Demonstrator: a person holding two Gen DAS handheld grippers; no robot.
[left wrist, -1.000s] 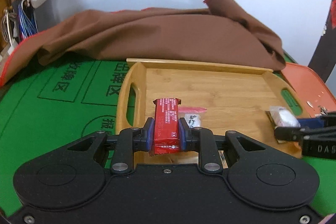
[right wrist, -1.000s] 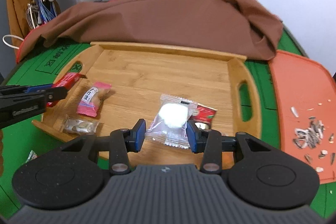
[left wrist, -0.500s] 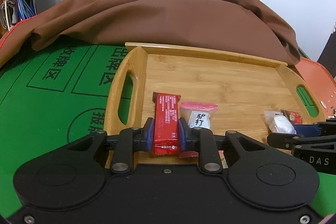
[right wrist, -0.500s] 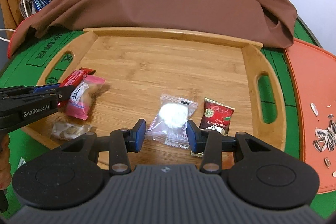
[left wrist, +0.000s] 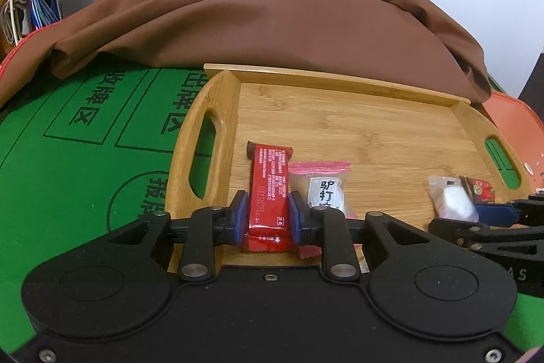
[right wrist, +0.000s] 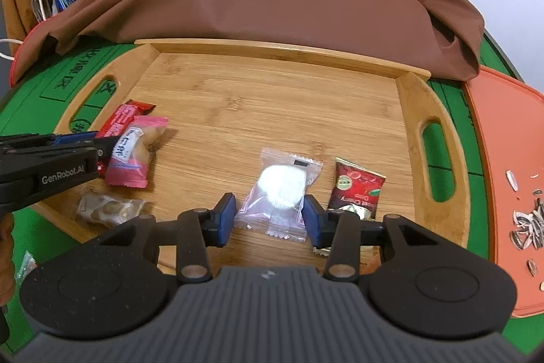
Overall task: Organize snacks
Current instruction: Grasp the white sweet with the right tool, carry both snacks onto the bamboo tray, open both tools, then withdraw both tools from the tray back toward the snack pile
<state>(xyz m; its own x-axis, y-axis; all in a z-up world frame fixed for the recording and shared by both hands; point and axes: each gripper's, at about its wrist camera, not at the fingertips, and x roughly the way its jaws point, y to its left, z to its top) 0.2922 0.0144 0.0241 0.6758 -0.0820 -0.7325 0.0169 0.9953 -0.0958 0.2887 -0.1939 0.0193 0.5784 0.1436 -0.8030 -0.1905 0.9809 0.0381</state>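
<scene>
Left wrist view is showing my left gripper (left wrist: 266, 216) with its blue pads closed against the two long sides of a red snack bar (left wrist: 269, 189), though the jaws are just beginning to ease apart. That bar is lying on the floor of a wooden tray (left wrist: 357, 121), near the tray's left handle, with its long axis running straight away from the claw along the line of the fingers. Just beside it on its right a pink-edged wrapped cake (left wrist: 323, 189) is resting, nearly touching the right pad. Right wrist view is showing my right gripper (right wrist: 268, 218) with its jaws opening; a clear packet holding a white sweet (right wrist: 280, 189) is sitting flat on the tray between the pads, and I am seeing a sliver of wood on either side of it, so the pads are no longer pressing it. Just to its right a dark red sachet (right wrist: 357, 189) is lying, partly under the right finger. A small clear pack of nuts (right wrist: 108, 210) is sitting at the tray's near left edge. Both snacks are lying directly ahead of their own claws, so I am judging that each hand only needs to draw straight back along its own finger line.
</scene>
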